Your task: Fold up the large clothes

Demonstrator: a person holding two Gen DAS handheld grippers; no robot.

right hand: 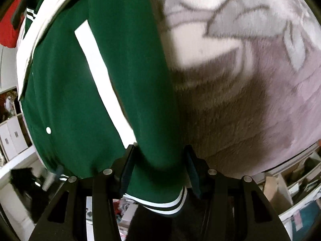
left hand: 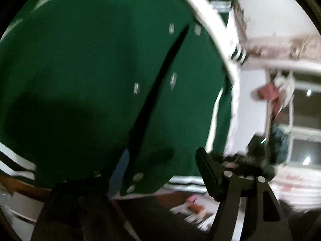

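Note:
A dark green jacket (left hand: pixel 84 76) with white stripes and silver snap buttons fills the left wrist view; its open front placket runs diagonally down the middle. My left gripper (left hand: pixel 140 178) stands wide at the jacket's bottom hem, with one black finger (left hand: pixel 208 172) showing to the right and the other hidden under the cloth. In the right wrist view the jacket (right hand: pixel 66 92) lies on a fluffy blanket (right hand: pixel 240 80). My right gripper (right hand: pixel 158 160) straddles the green sleeve near its striped cuff (right hand: pixel 160 200), jaws apart on each side of it.
The blanket is pale pink and grey with a leaf pattern. A red cloth (right hand: pixel 10 26) lies at the far left. White shelves and boxes (right hand: pixel 14 136) stand below the bed edge. A window and hanging clothes (left hand: pixel 280 100) show to the right.

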